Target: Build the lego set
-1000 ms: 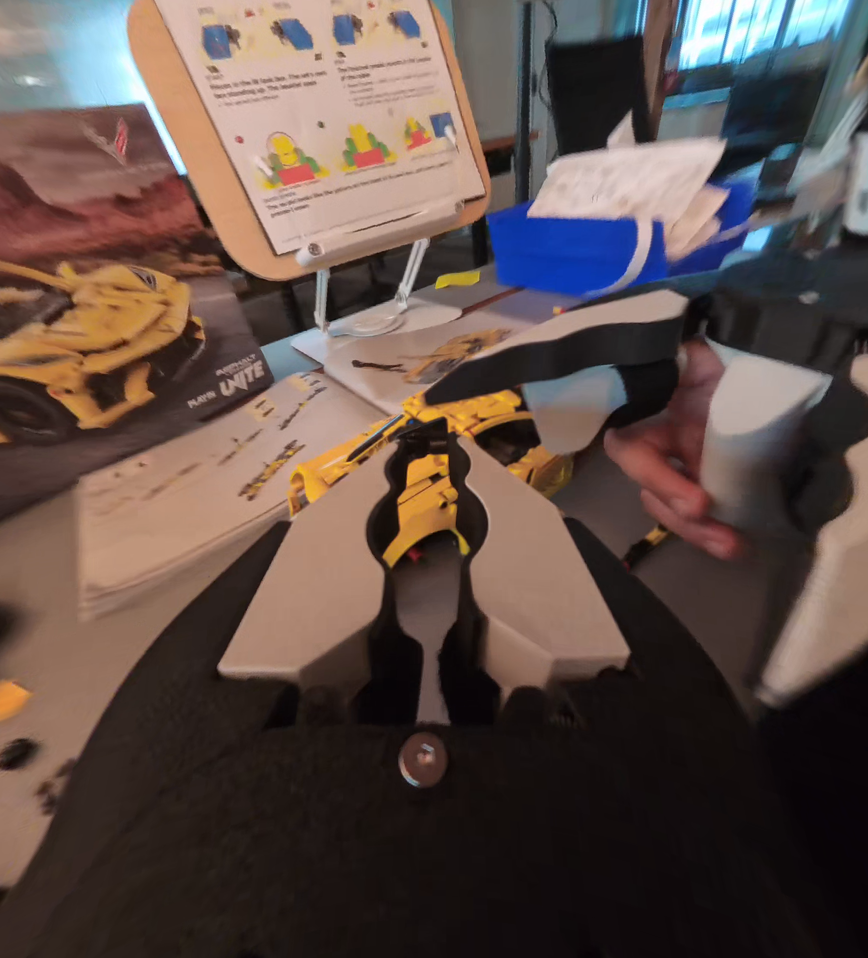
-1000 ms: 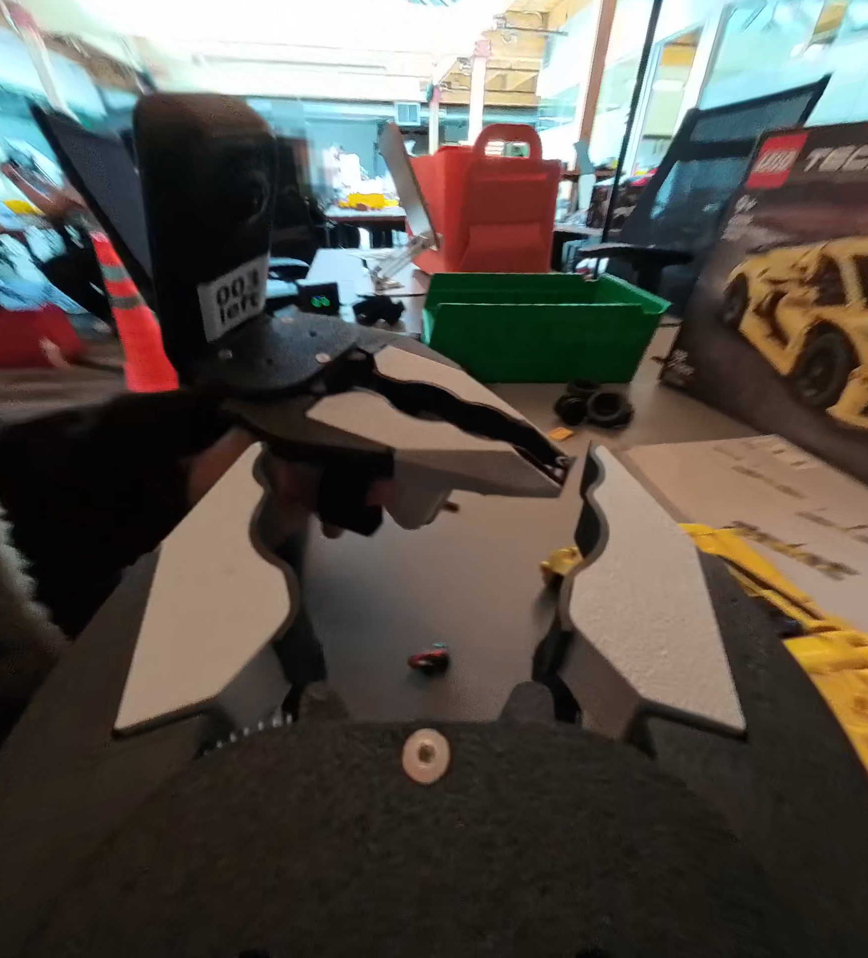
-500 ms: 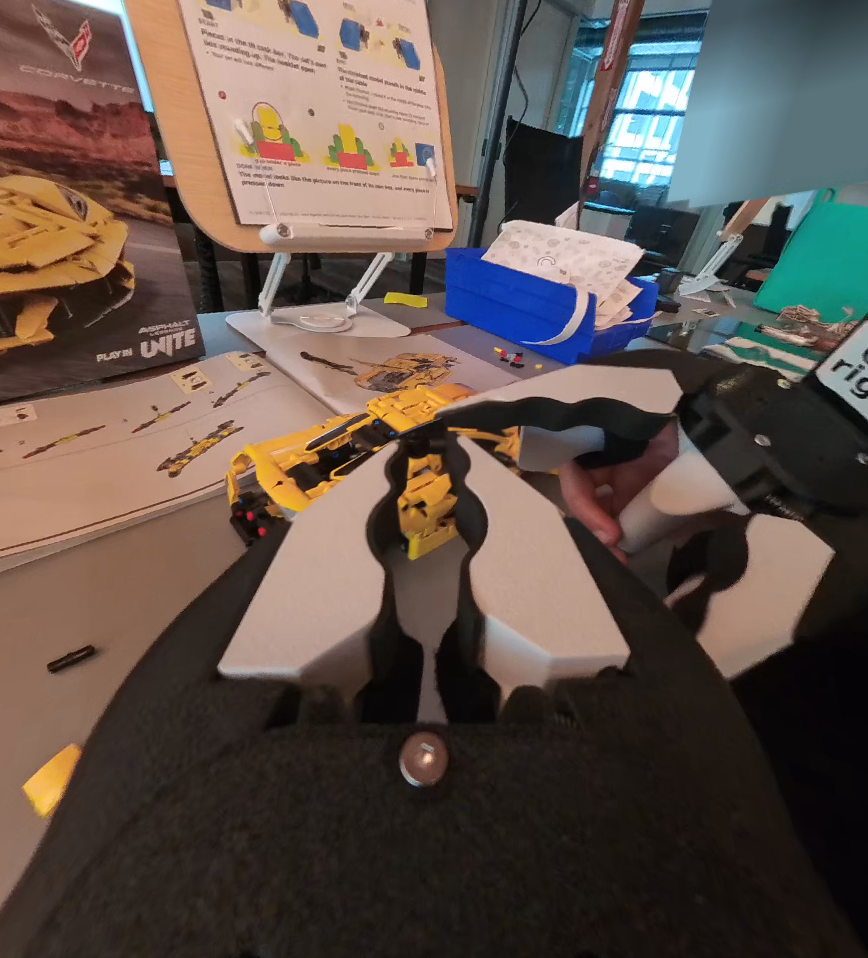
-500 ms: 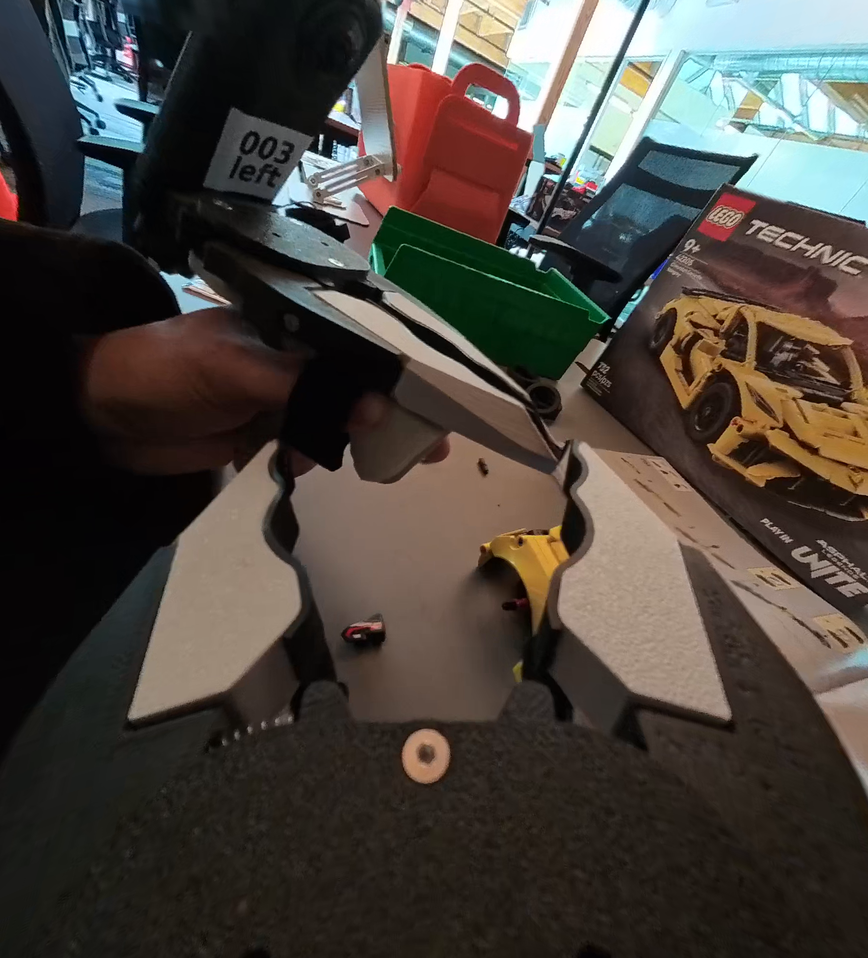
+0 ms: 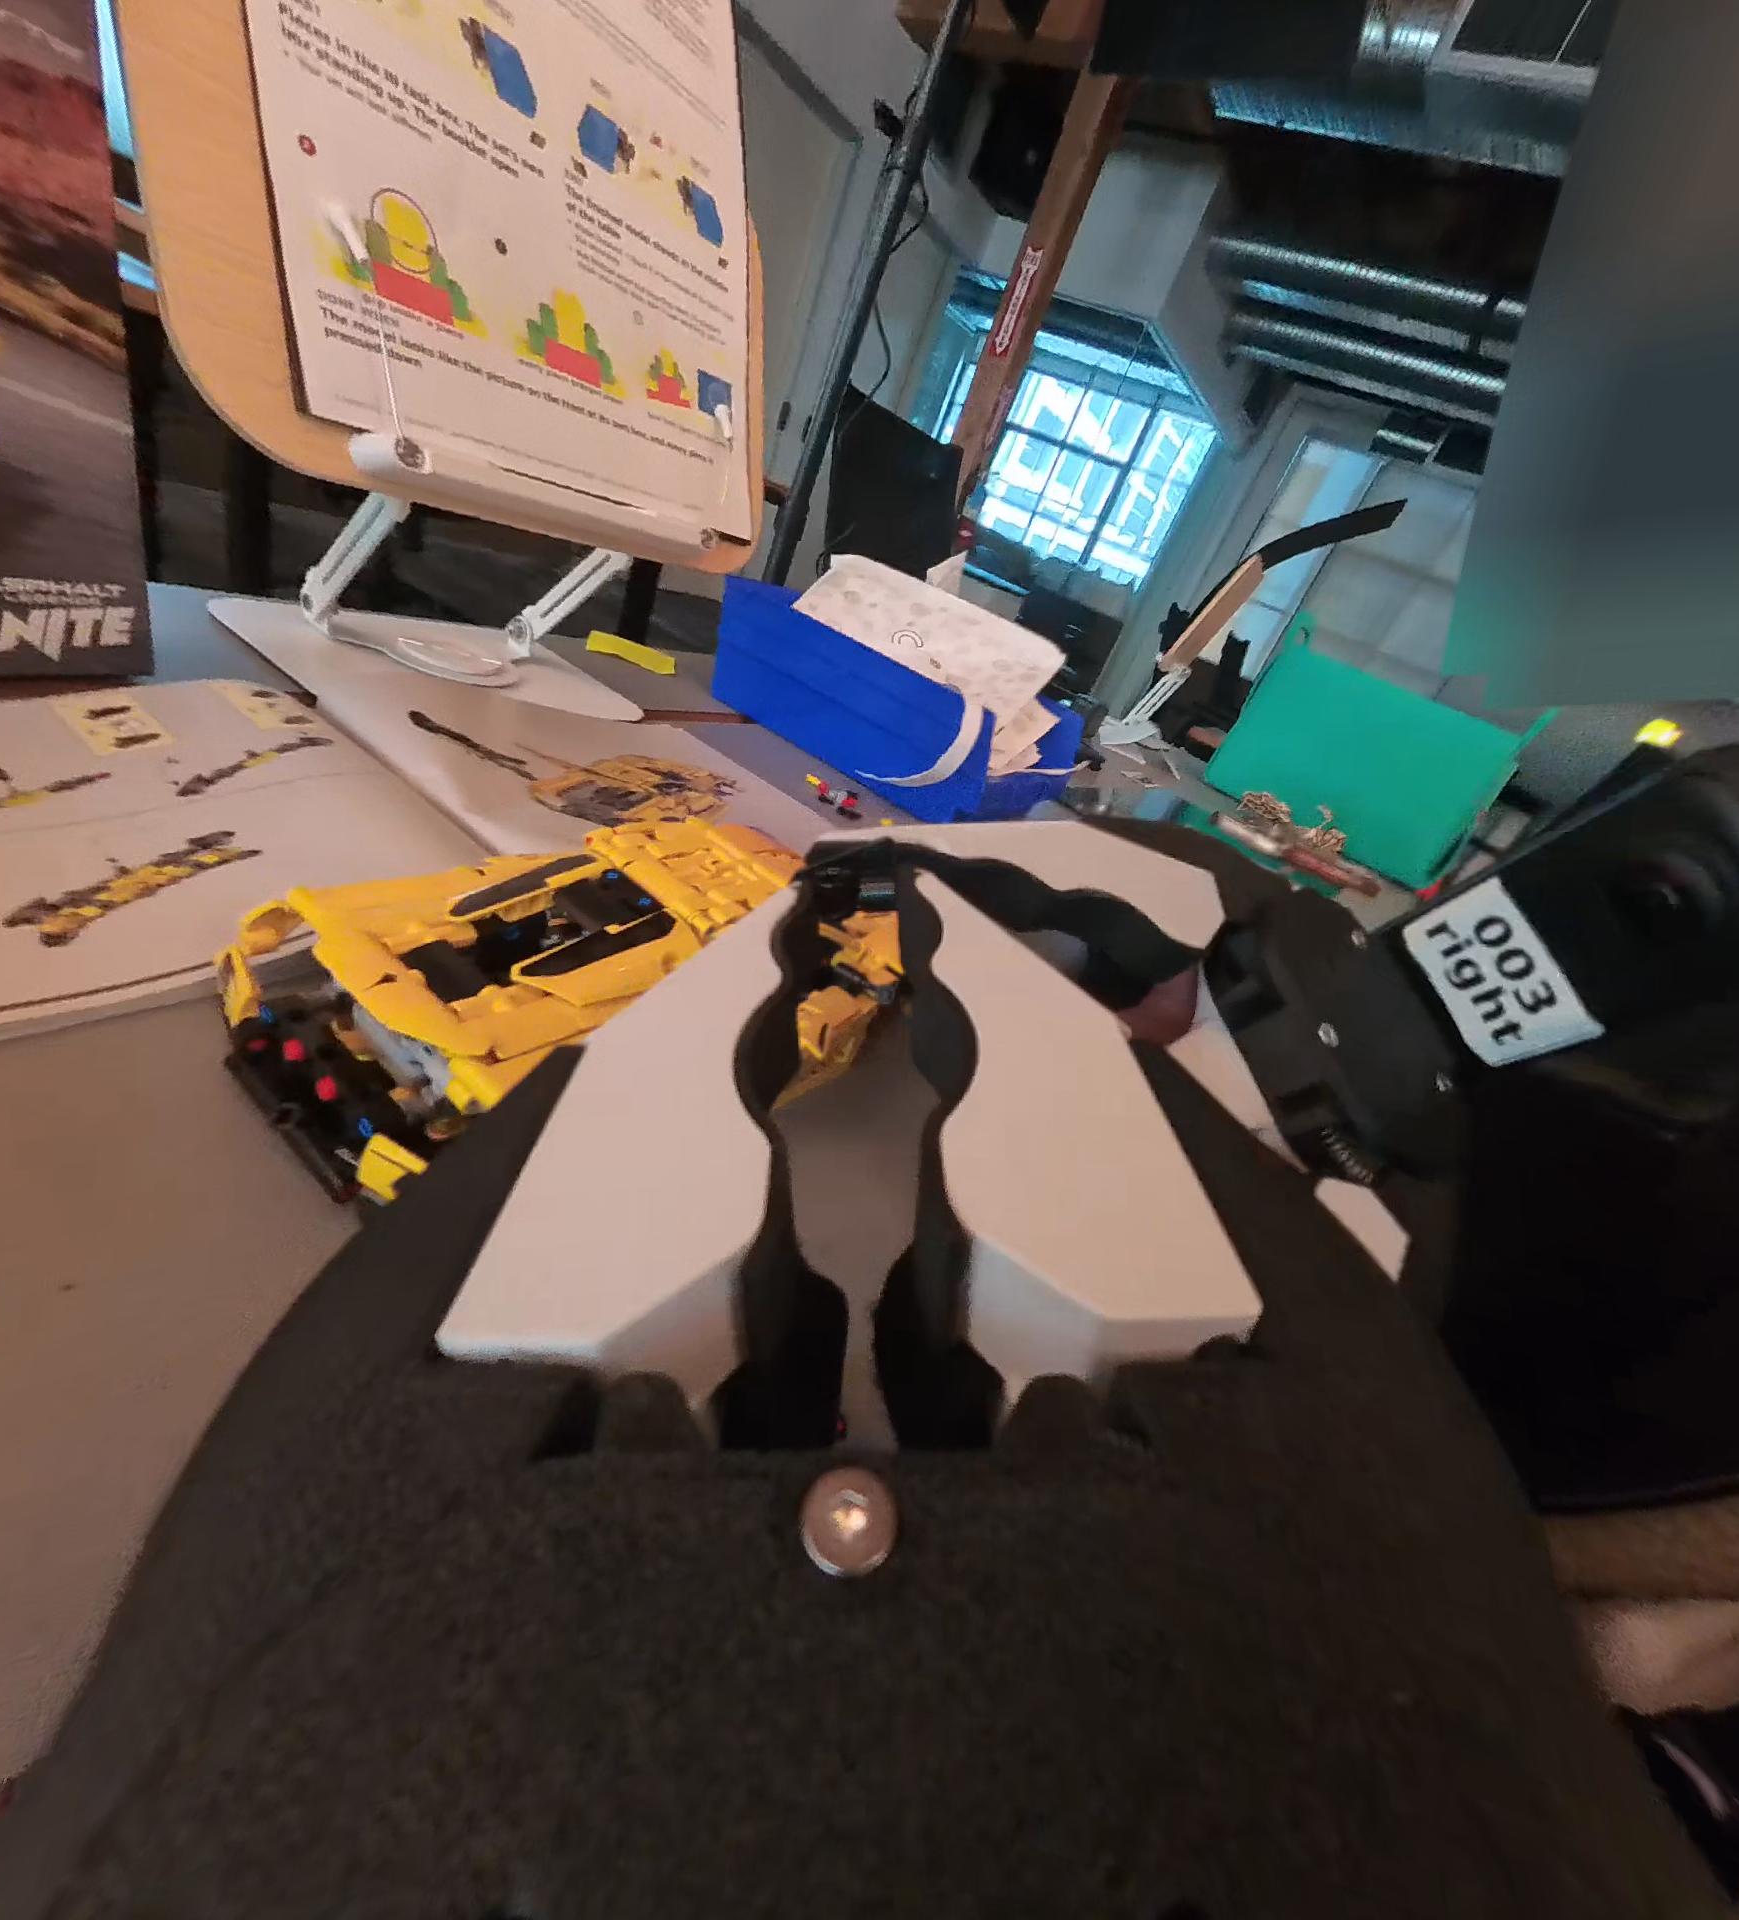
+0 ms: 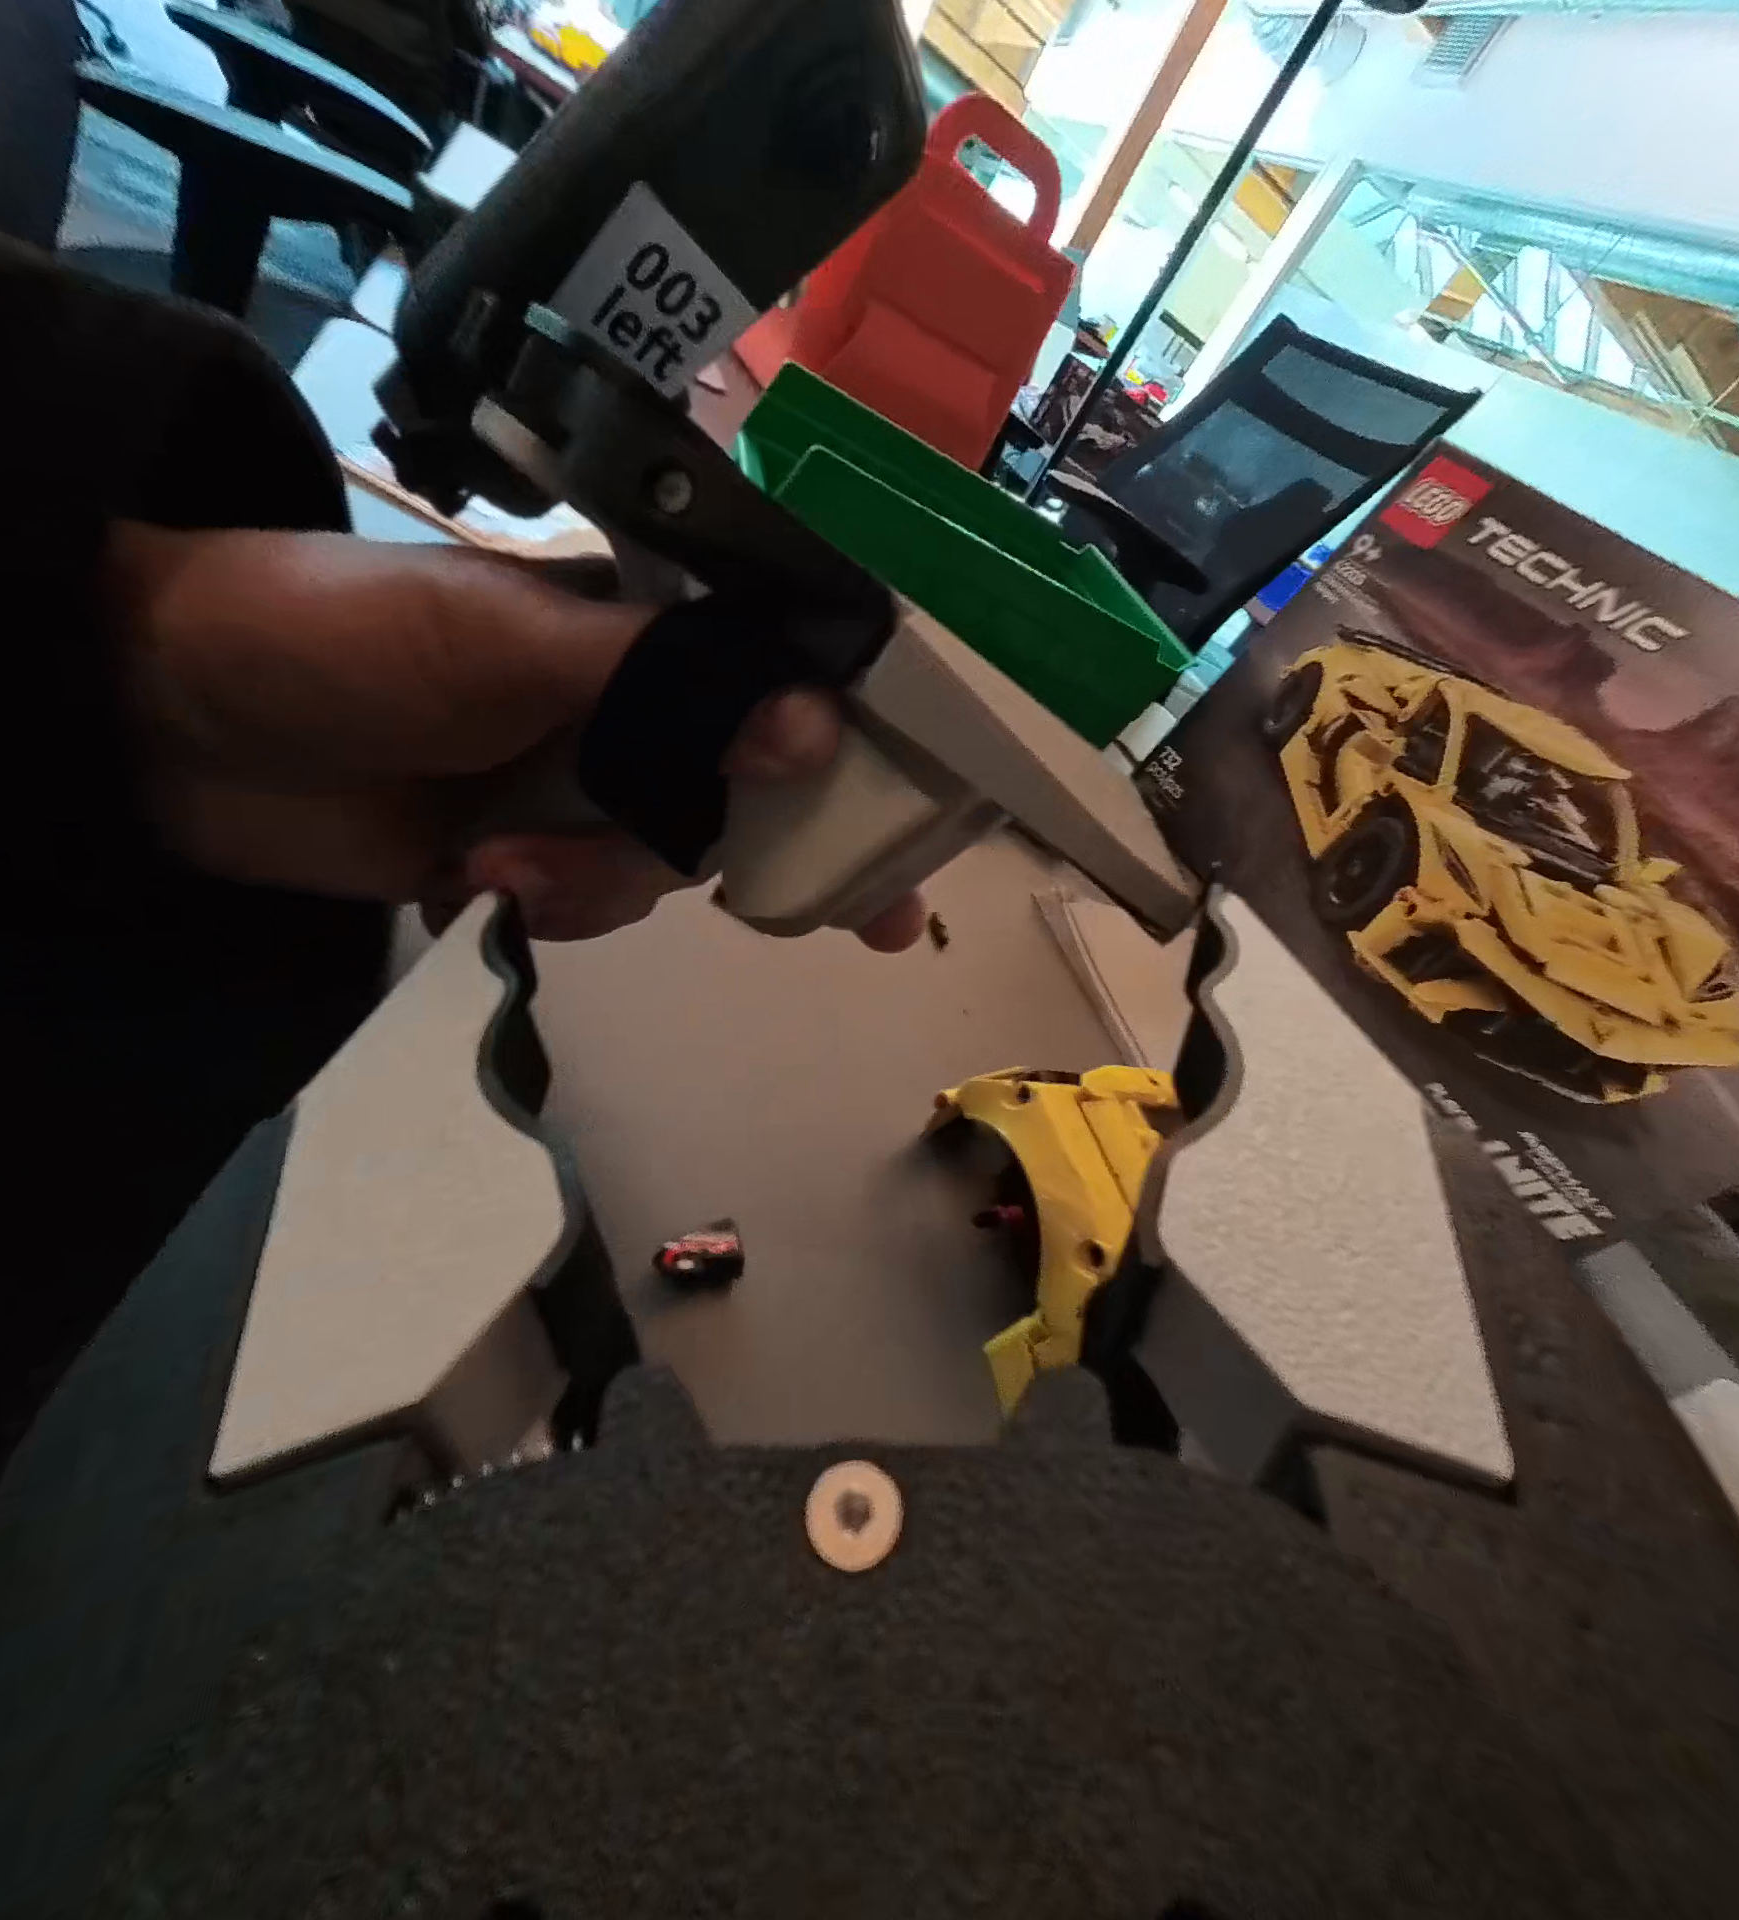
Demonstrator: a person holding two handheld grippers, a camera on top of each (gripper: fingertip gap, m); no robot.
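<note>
The yellow lego car [image 5: 553, 956] lies on the grey table [image 5: 96, 1299], just left of and behind my left gripper [image 5: 852, 896]. The left gripper is shut on a small black piece at its tips. My right gripper [image 6: 854, 925] is open wide and empty. One of its fingers [image 5: 1031, 862] reaches to the left gripper's tips from the right. In the right wrist view the left gripper's tip [image 6: 1182, 914] touches my right finger's tip. A yellow fender of the car [image 6: 1062, 1174] shows between the open fingers.
A small red-and-black piece [image 6: 699, 1252] lies loose on the table. The open instruction booklet [image 5: 117, 831], the set's box [image 6: 1519, 831], a stand with a sheet [image 5: 491, 260], a blue bin [image 5: 844, 717] and a green bin [image 6: 969, 582] ring the work area.
Both grippers have come together, with the left gripper's tip now at the right gripper's finger. The car now sits to the left of the left gripper. The right gripper stays open.
</note>
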